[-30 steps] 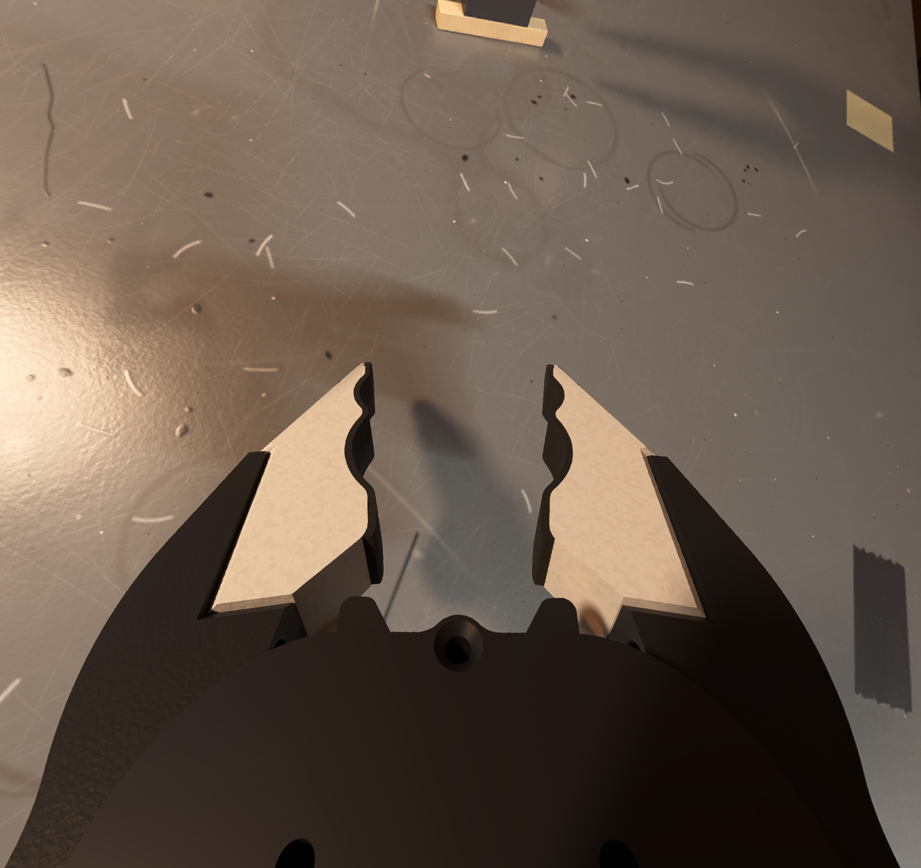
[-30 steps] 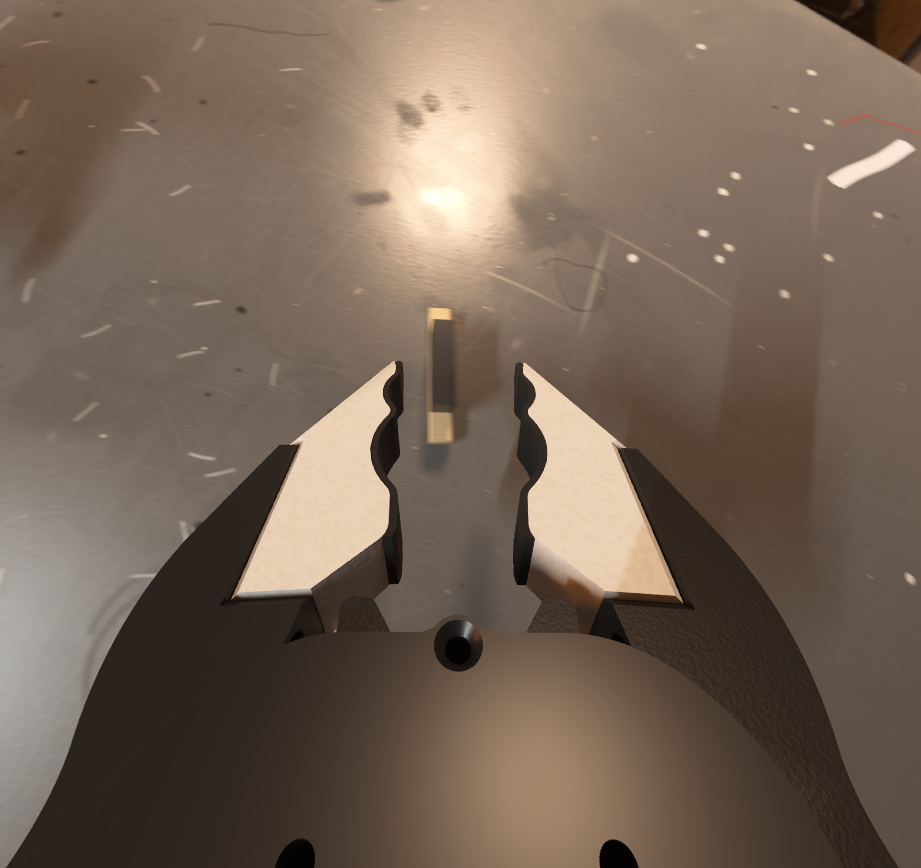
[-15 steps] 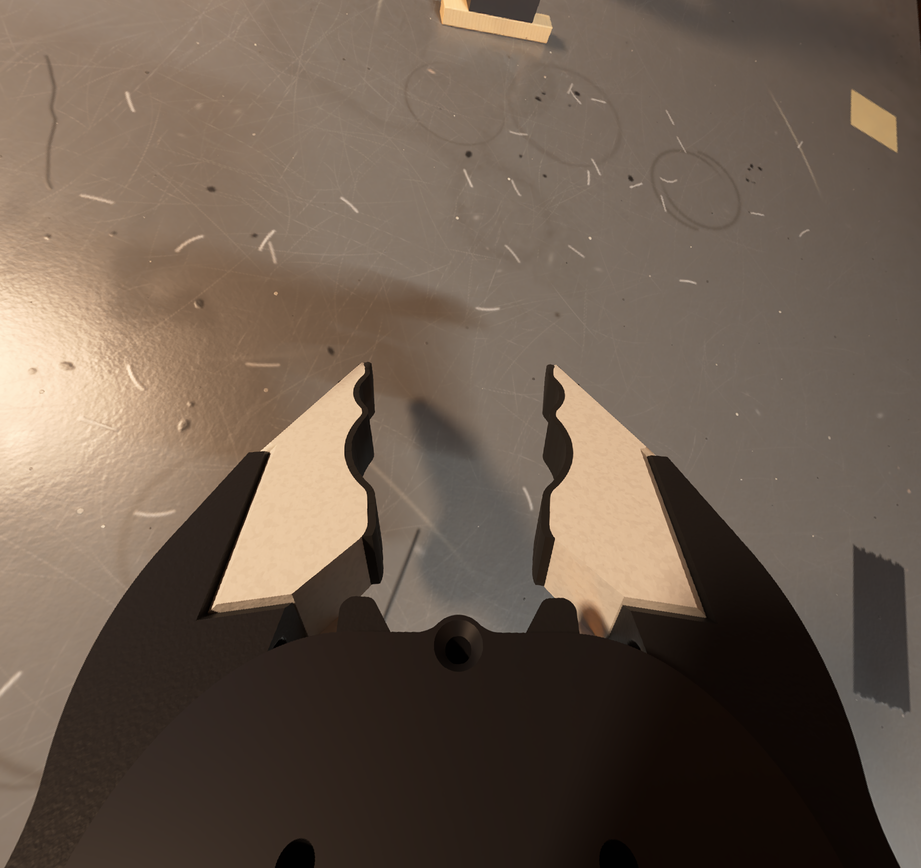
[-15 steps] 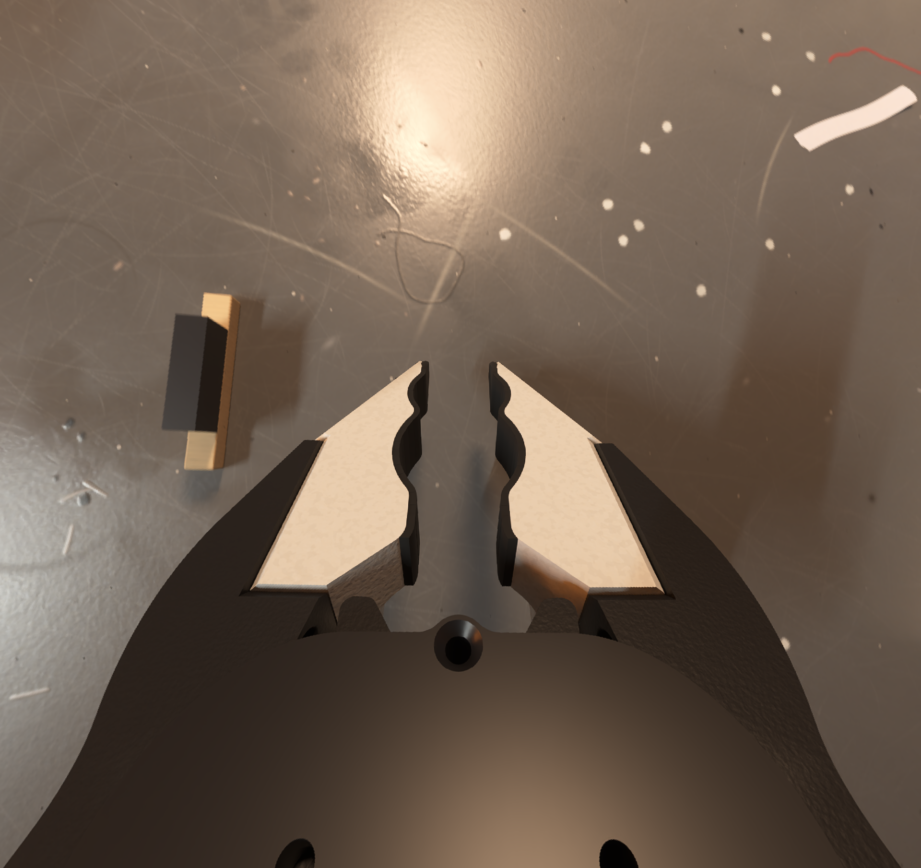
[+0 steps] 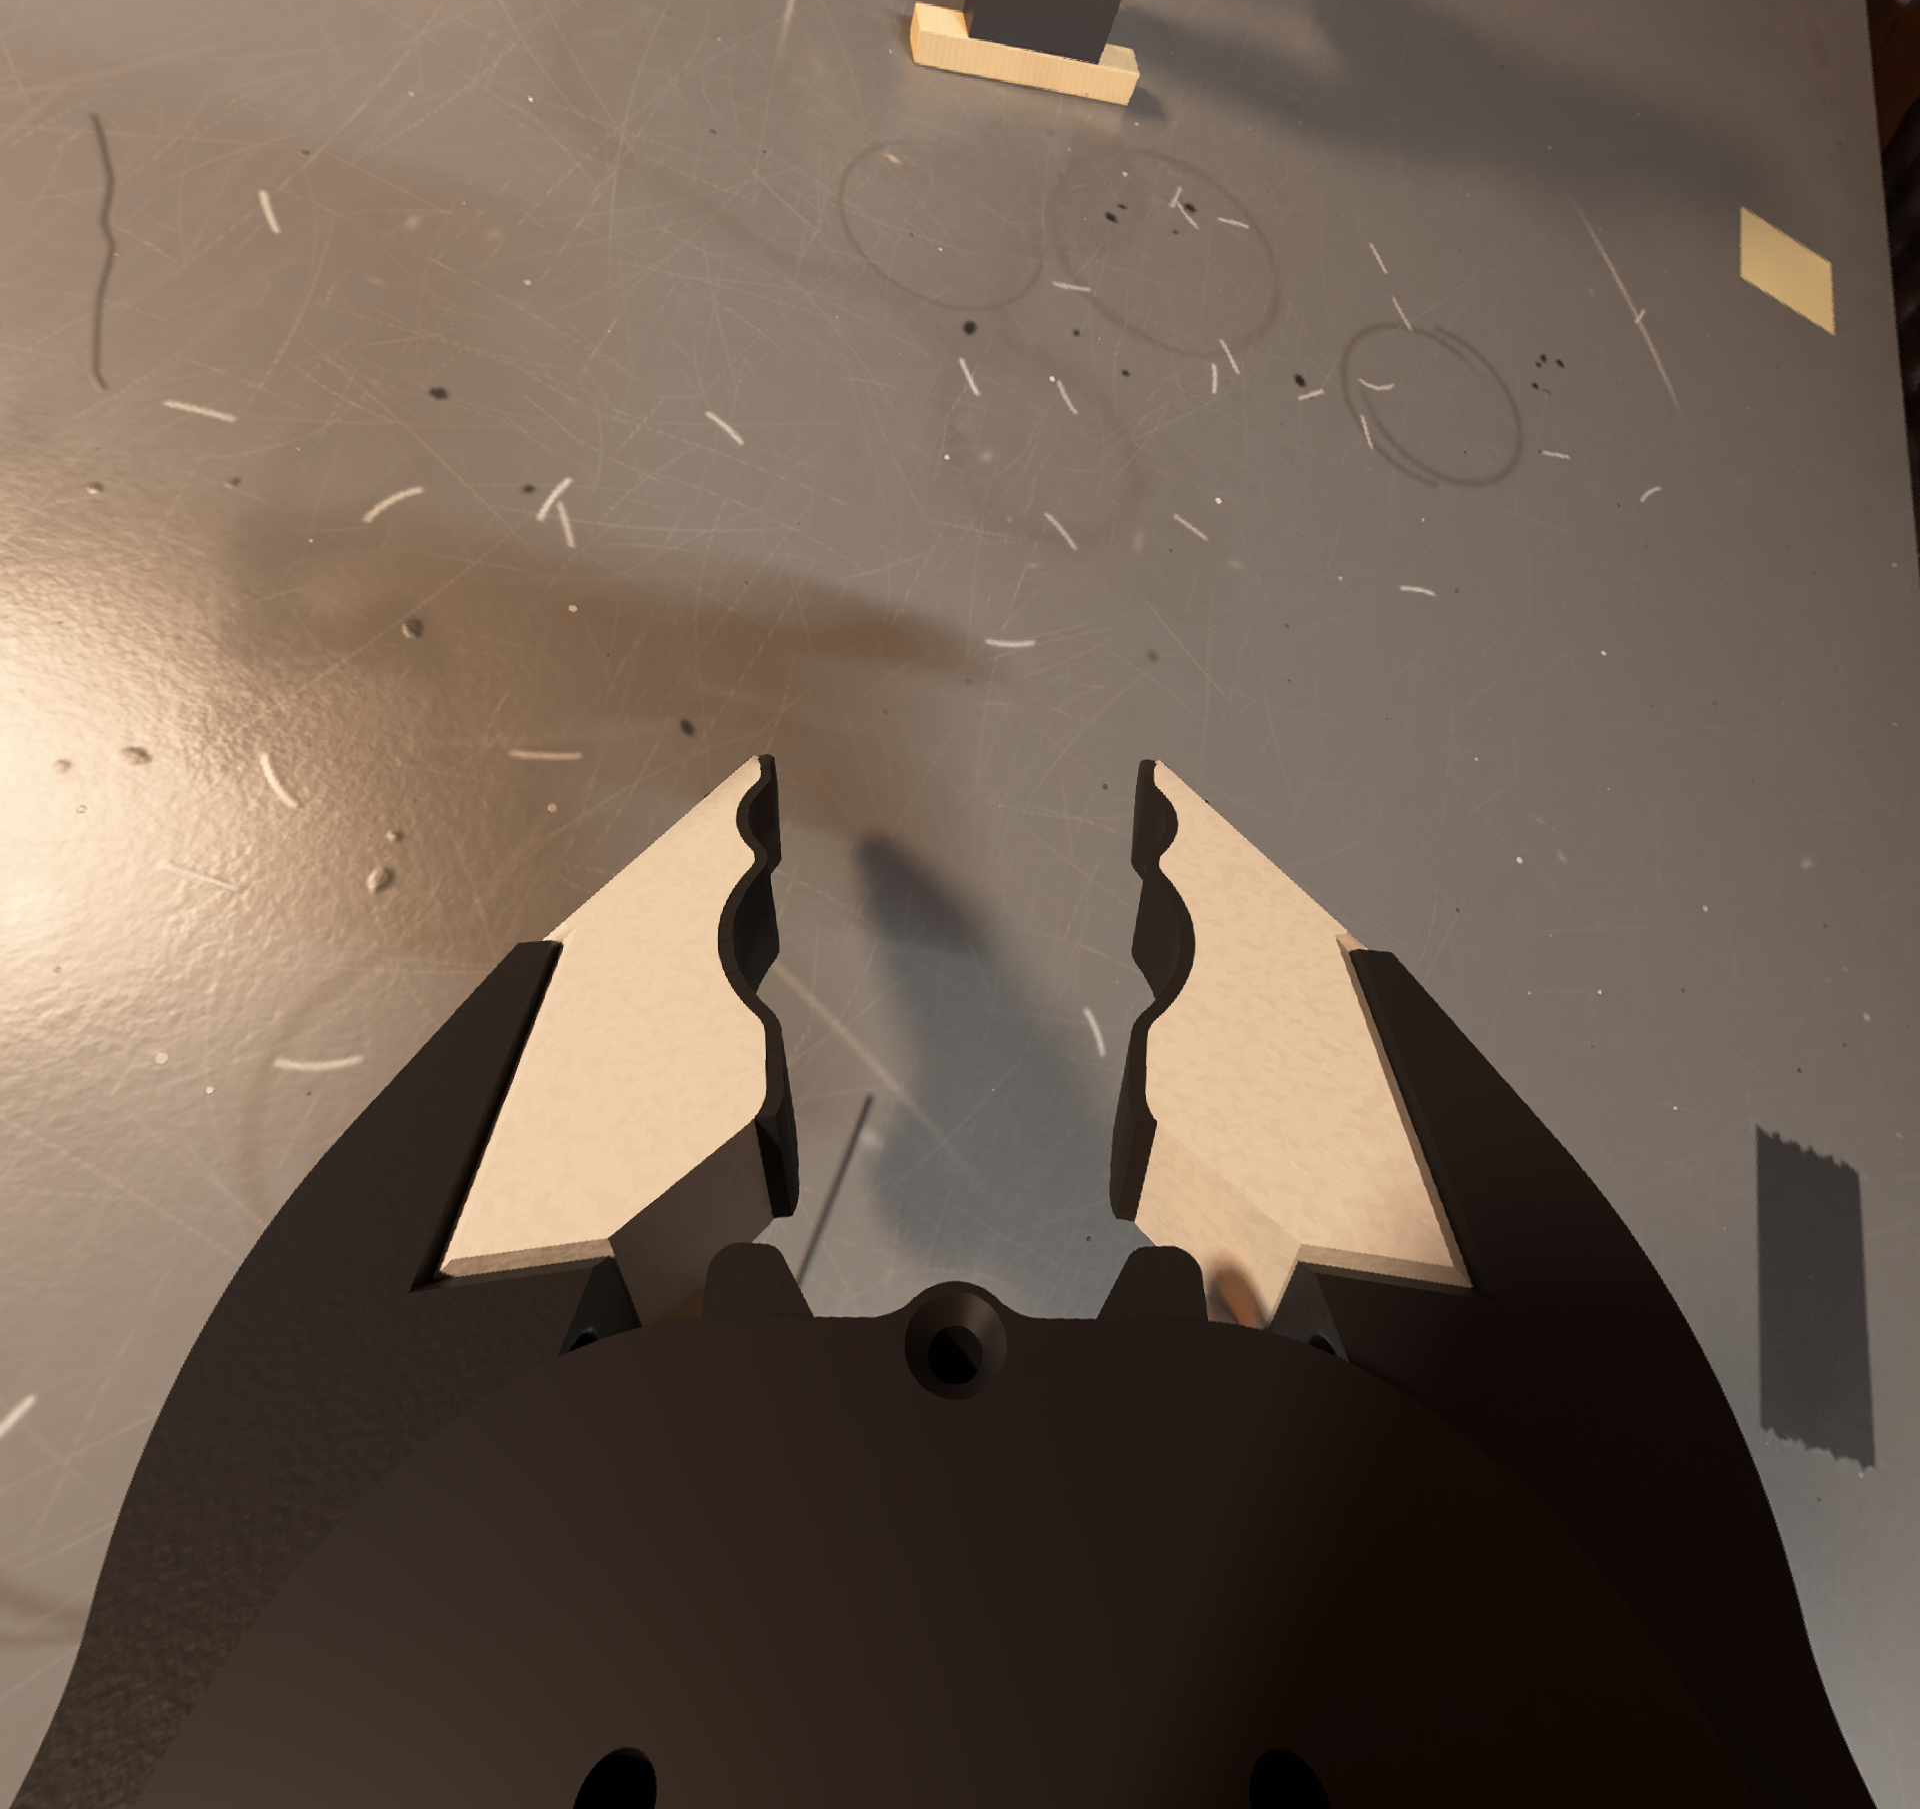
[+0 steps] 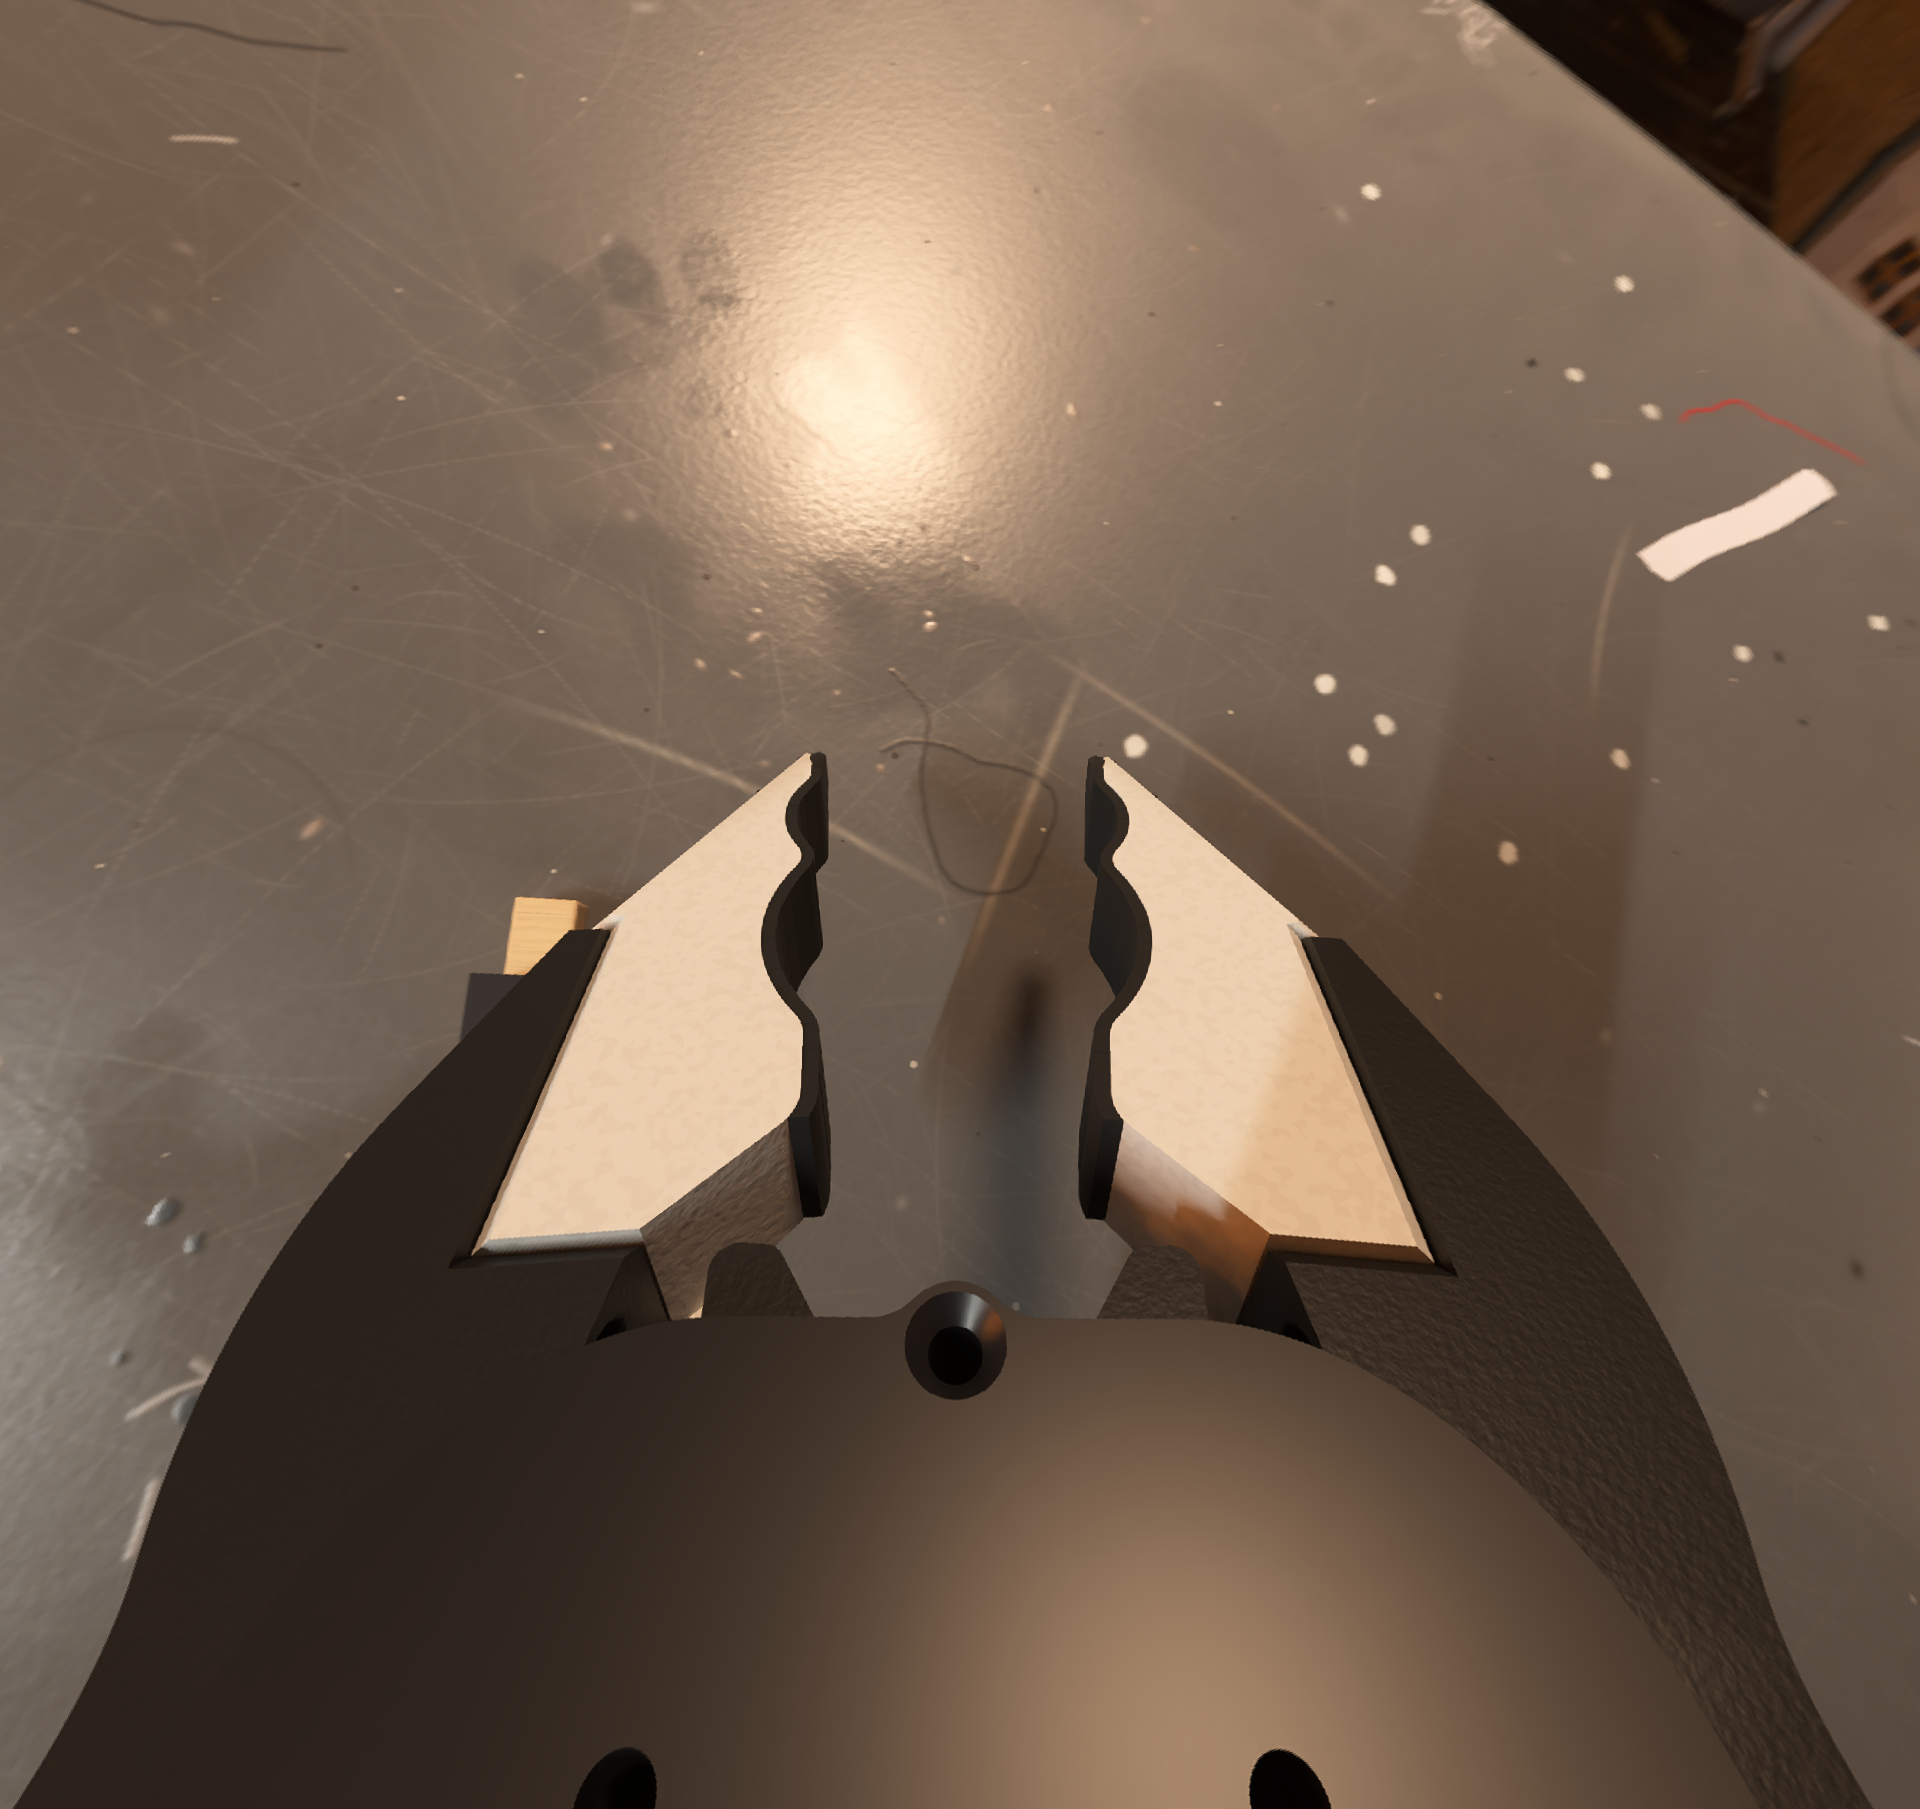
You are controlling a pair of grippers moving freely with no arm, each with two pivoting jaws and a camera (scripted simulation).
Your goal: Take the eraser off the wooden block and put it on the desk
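Left gripper (image 5: 954, 772), right gripper (image 6: 954, 767) (both agape)

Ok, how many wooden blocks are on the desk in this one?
1. The wooden block lies far ahead of the left gripper, with the eraser on top. In the right wrist view it peeks out beside the right gripper, mostly hidden.

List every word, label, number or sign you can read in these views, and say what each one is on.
None: no readable text appears in either view.
The eraser and wooden block have plain faces.
The tan patch, dark tape strip and white strip on the desk are blank.
The pale scrawl near the desk's far corner is too blurred to read.
Both grippers' fingers bear no markings.
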